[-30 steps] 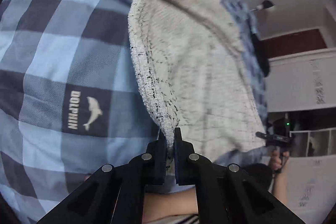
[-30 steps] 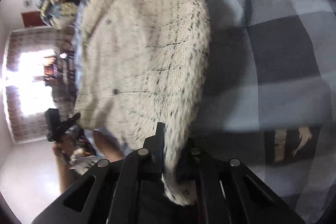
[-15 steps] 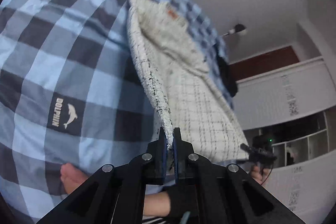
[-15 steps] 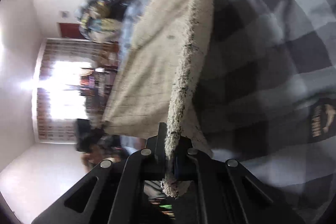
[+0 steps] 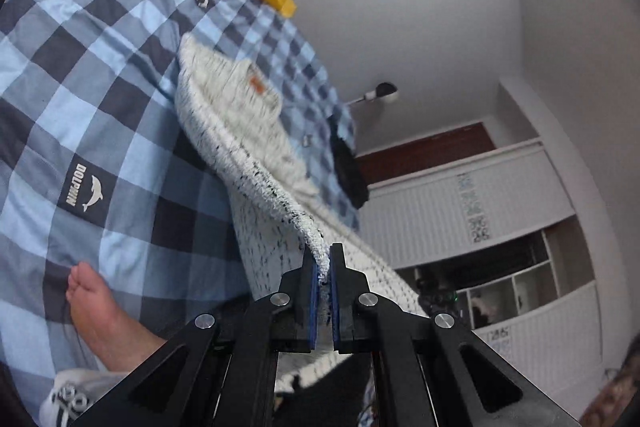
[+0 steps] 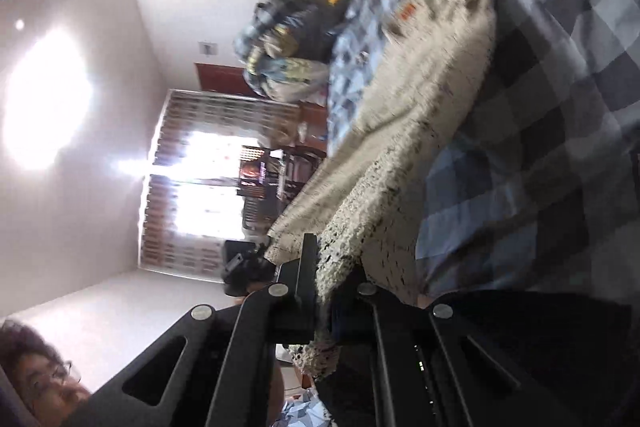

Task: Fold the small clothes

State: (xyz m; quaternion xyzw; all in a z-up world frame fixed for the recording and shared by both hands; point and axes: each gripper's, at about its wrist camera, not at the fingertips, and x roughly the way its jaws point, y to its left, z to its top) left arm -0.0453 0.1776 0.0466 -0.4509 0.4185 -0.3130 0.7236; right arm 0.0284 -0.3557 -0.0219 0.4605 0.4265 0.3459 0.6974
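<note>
Both tongs, left and right, are clamped on the hem of the knit, which looks soft, light and droopy, best held by its corners.

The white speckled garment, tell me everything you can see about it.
The white garment looks like thick nubby knit or tweed, off-white with black flecks and thin grid lines, bearing a small orange tag near its far end. Its far end rests on the blue checked bedsheet; the near edge is lifted and stretched. The left hand-held gripper pinches one near corner, the right hand-held gripper the other. Motion blurs its surface.
</note>
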